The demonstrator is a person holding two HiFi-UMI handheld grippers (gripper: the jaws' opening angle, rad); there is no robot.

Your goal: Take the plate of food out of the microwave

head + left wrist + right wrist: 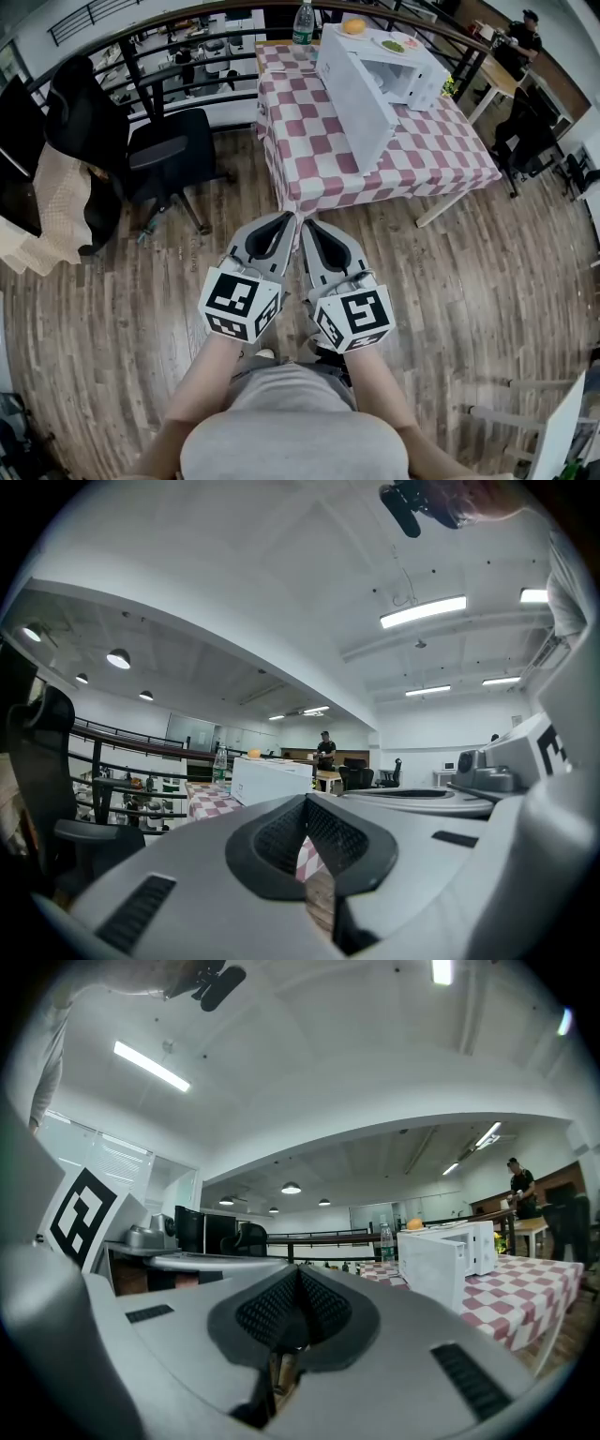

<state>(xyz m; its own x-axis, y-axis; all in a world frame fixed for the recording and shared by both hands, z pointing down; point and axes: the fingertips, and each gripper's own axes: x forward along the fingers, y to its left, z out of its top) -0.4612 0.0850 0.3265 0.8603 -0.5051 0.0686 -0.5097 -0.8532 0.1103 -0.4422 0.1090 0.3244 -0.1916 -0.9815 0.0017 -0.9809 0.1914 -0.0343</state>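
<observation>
1. Two hand-held grippers are held over the wood floor, short of the desk [309, 141]: left hand-held gripper [292, 218] & right hand-held gripper [306, 225], jaws closed on both, nothing gripped.
2. One microwave [417, 84], door swung open, is seen near the desk's far edge.
3. One plate of food [392, 44] appears to be set on the microwave's top, beside one orange [353, 26].
4. One bottle [302, 23] is stood at the far edge.

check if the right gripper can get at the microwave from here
Probably not yet: the right gripper sits shut near the body, over floor, short of the table. Nothing blocks the way to the microwave, whose door hangs open.
</observation>
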